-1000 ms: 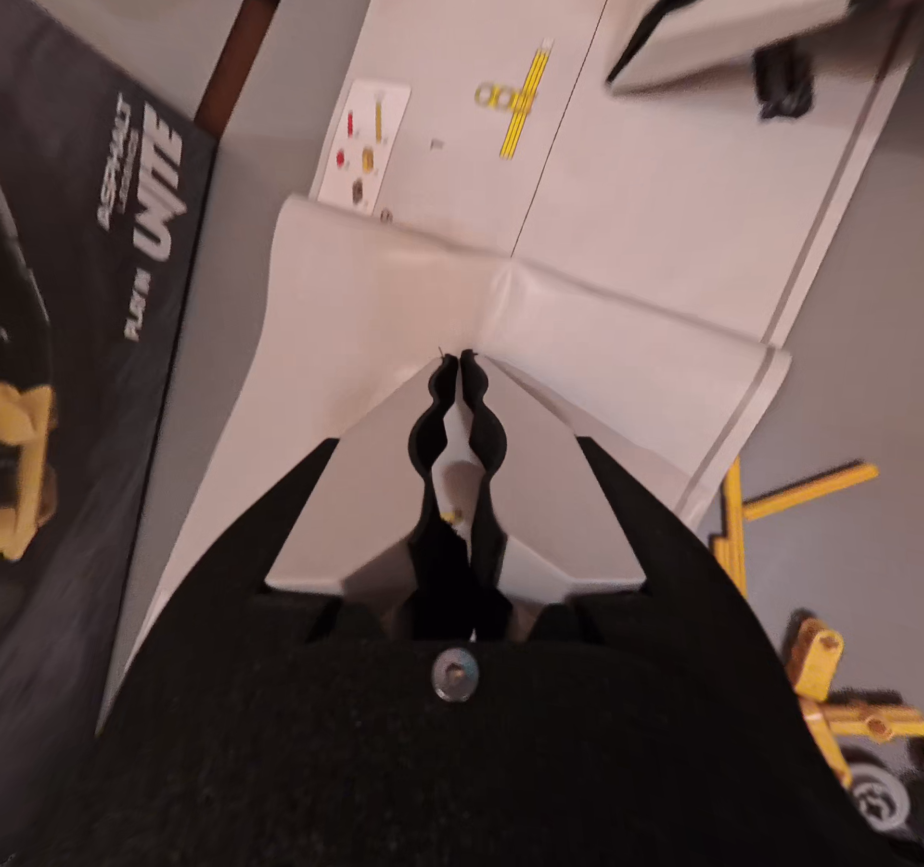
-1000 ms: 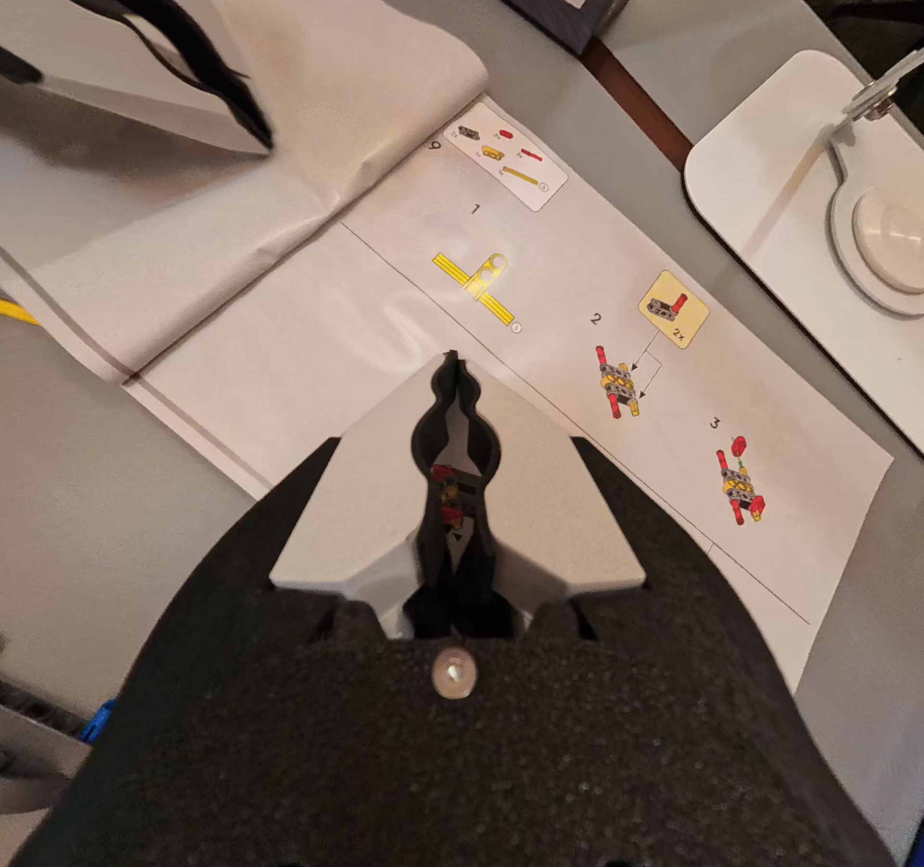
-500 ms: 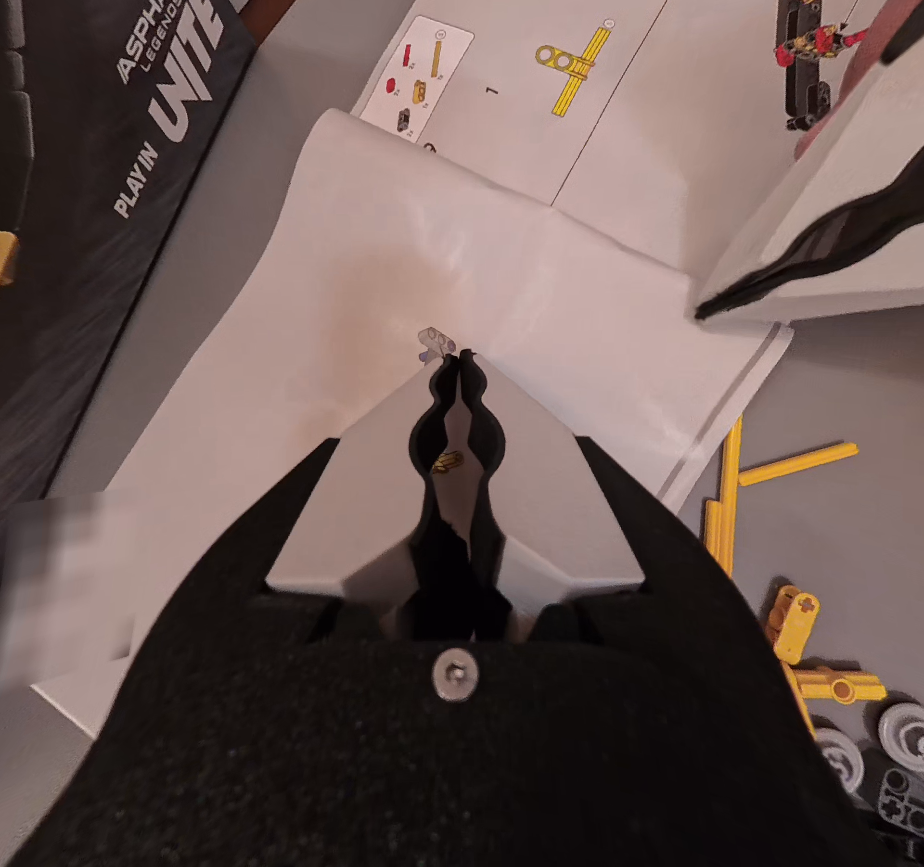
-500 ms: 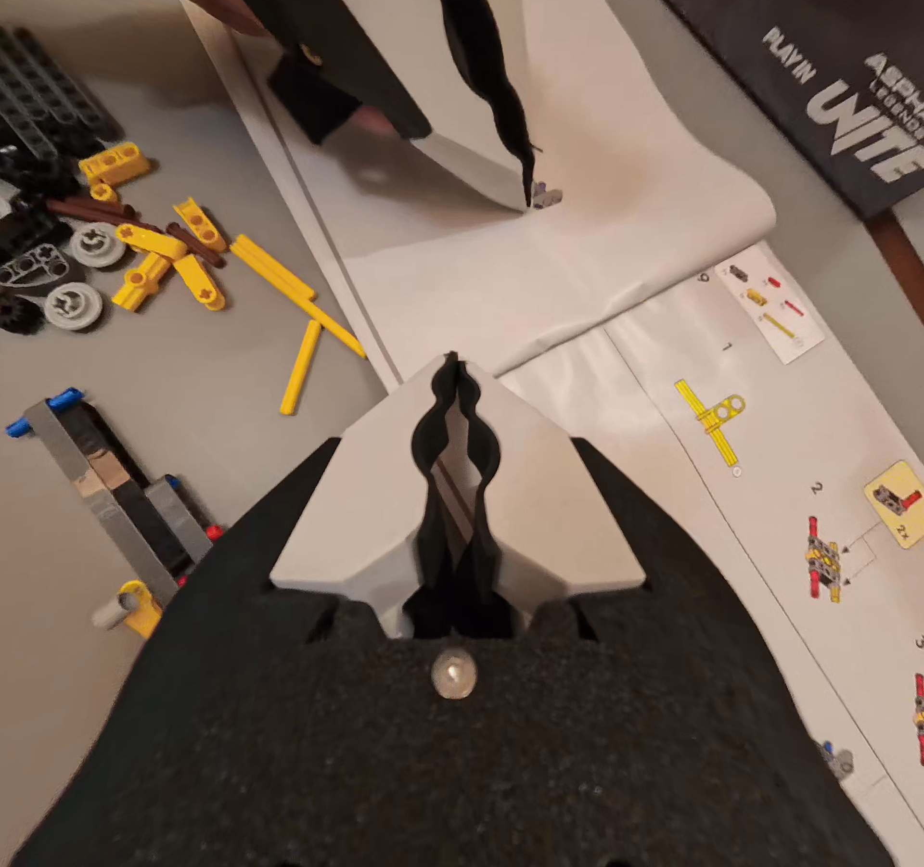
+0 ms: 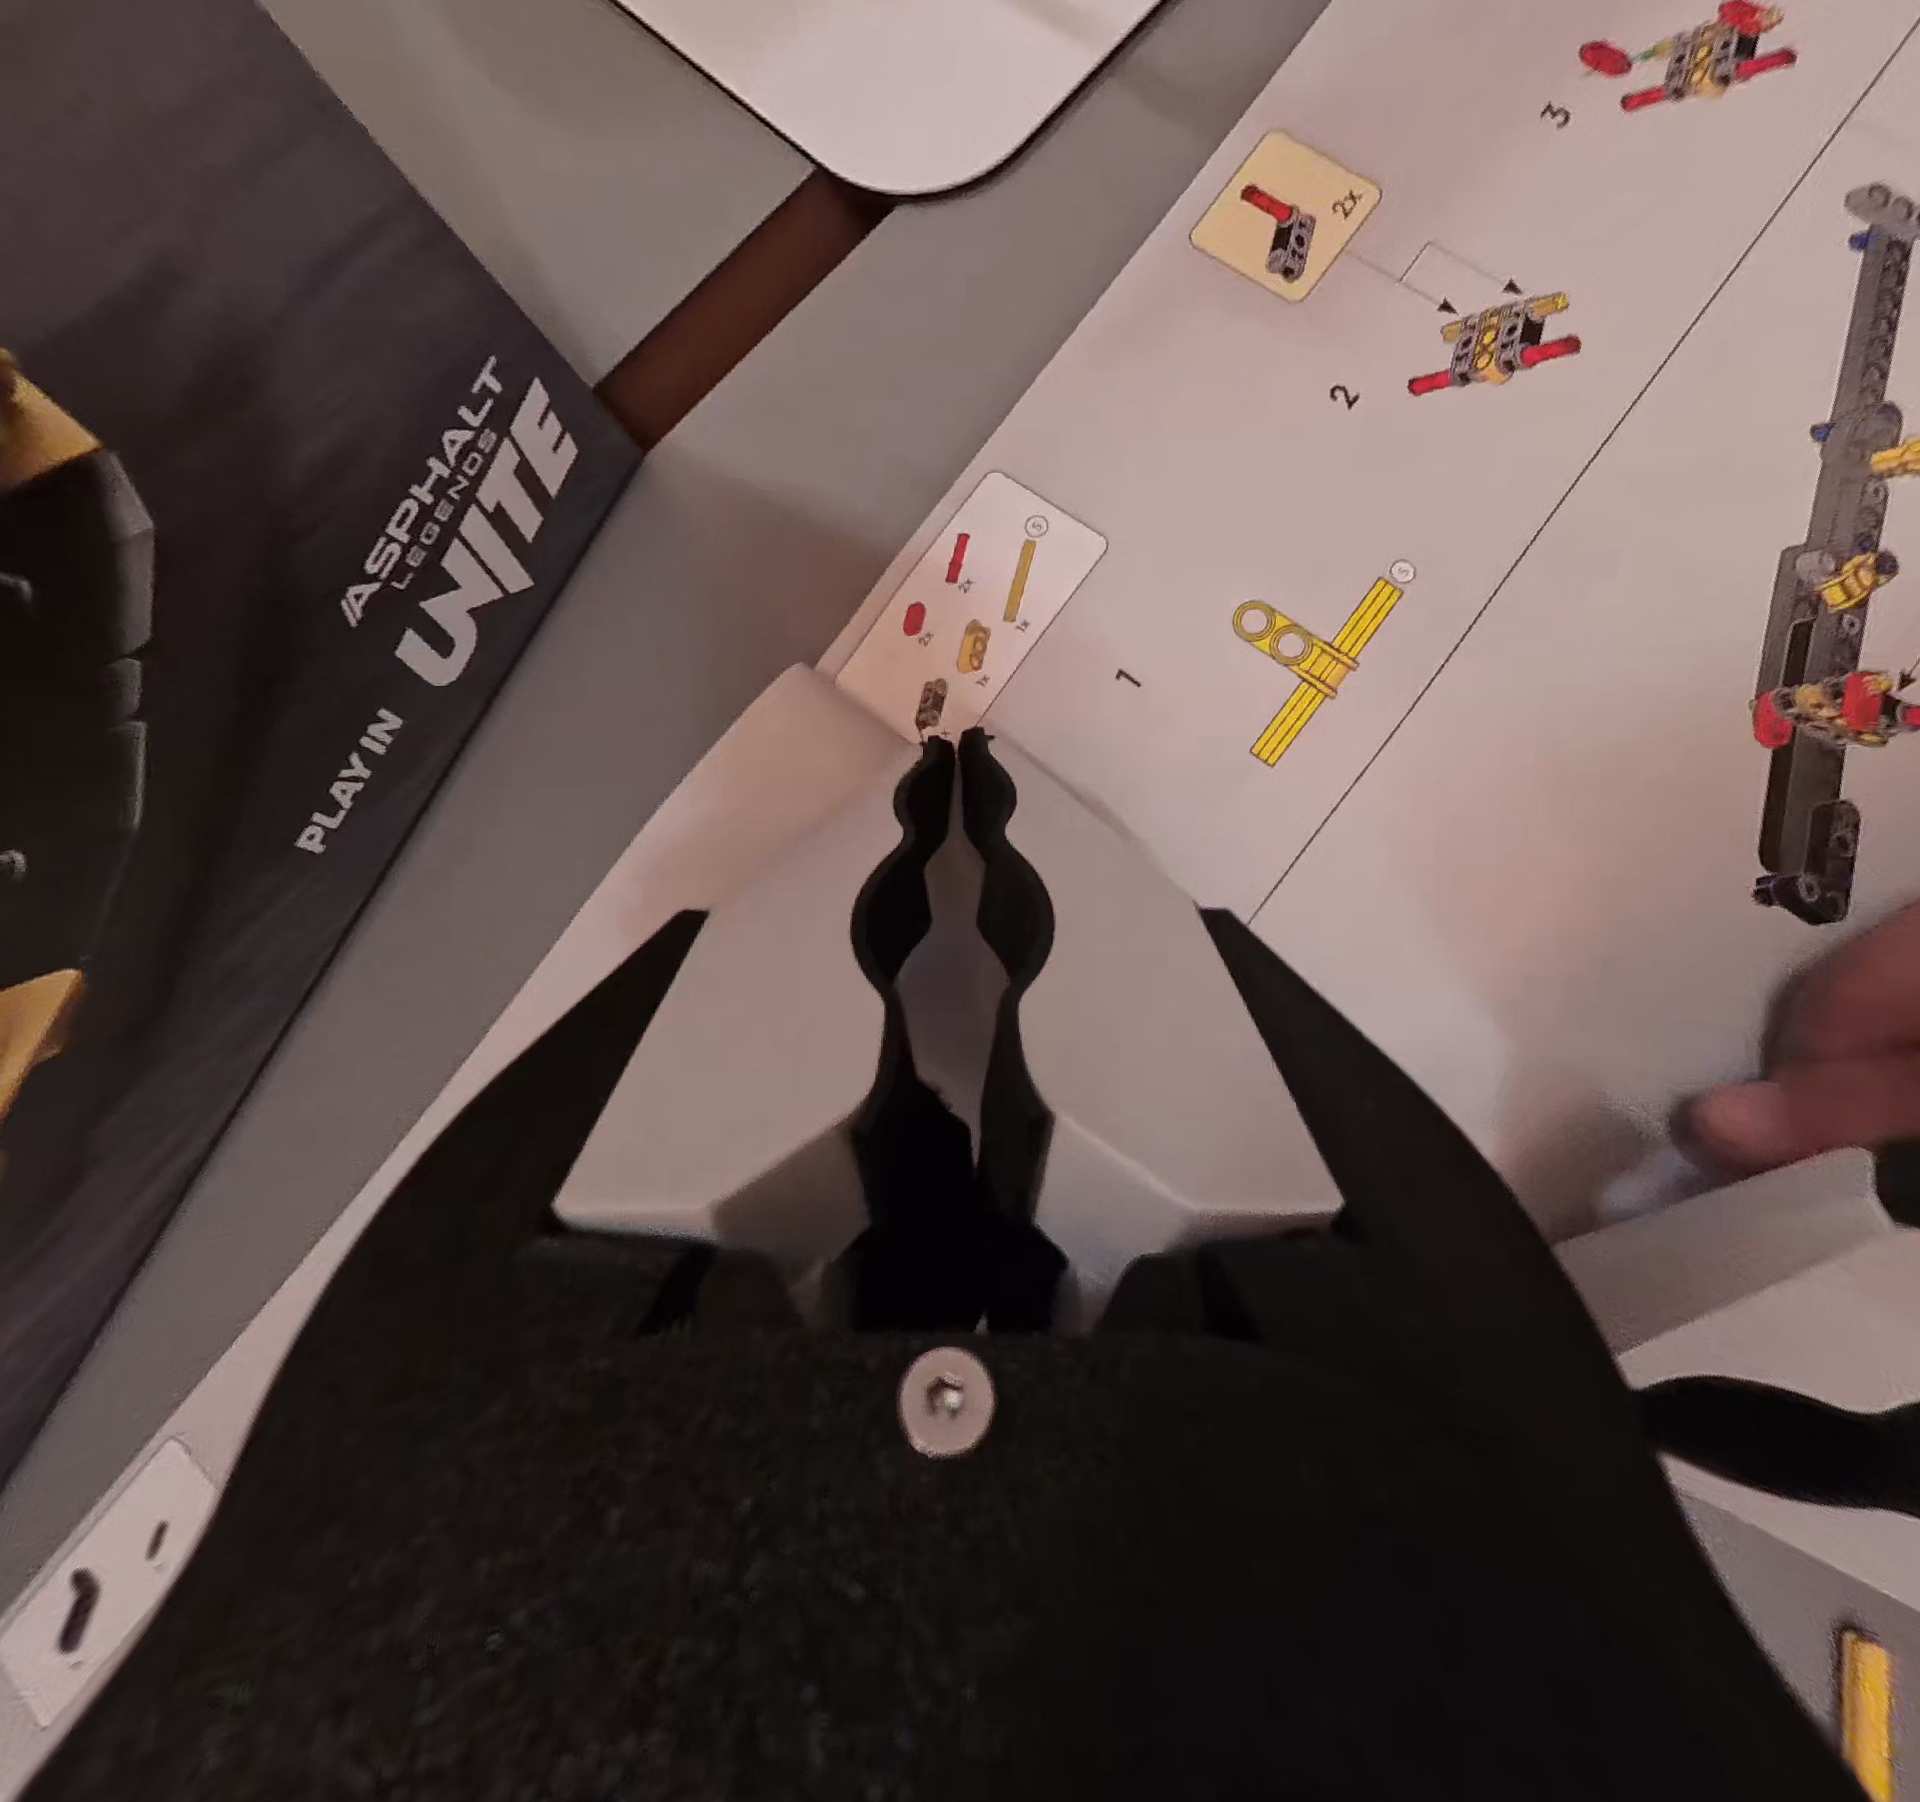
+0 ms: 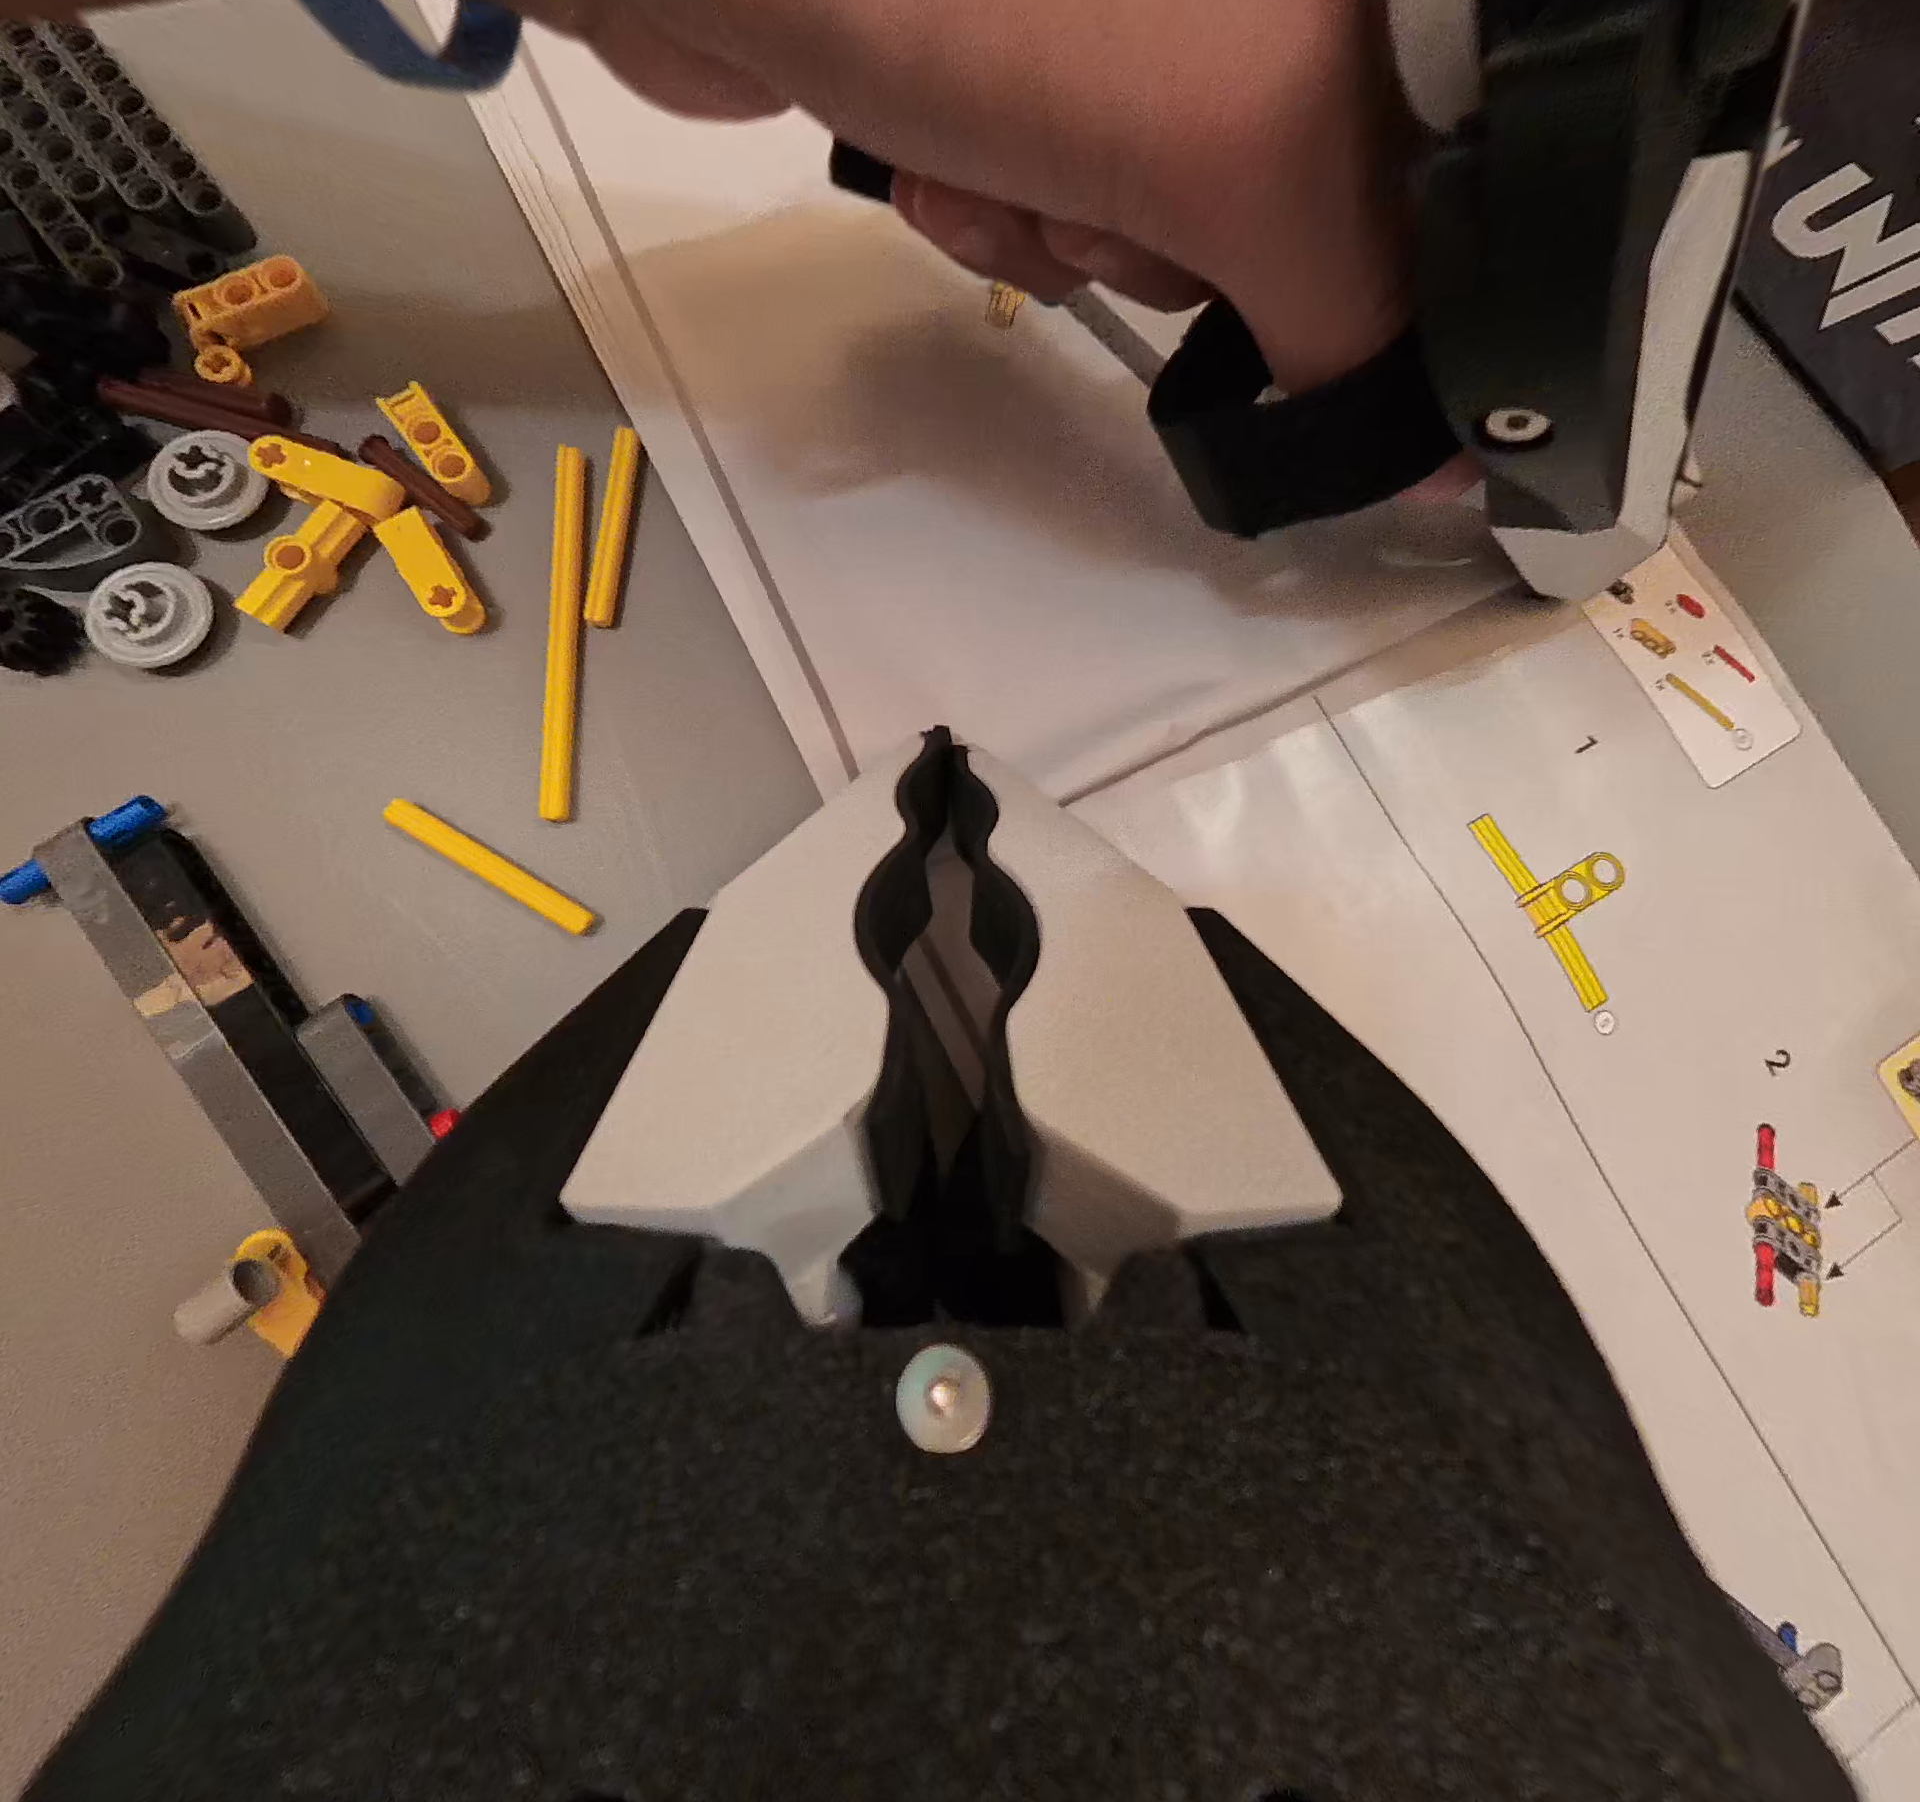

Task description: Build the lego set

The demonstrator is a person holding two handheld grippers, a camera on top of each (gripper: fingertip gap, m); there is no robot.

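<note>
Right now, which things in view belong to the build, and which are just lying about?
Job:
instruction booklet
yellow axles
yellow connectors
grey wheels
half-built grey beam
left gripper
right gripper

Lying about:
dark box
white board

Warm, dim indoor light. Soft glare sheens the instruction booklet (image 6: 1299,869) right of the jaws in the right wrist view. A hand (image 5: 1818,1056) far right of the jaws in the left wrist view smears with motion blur. Wide-angle bending at edges; near foam slightly soft.
</note>
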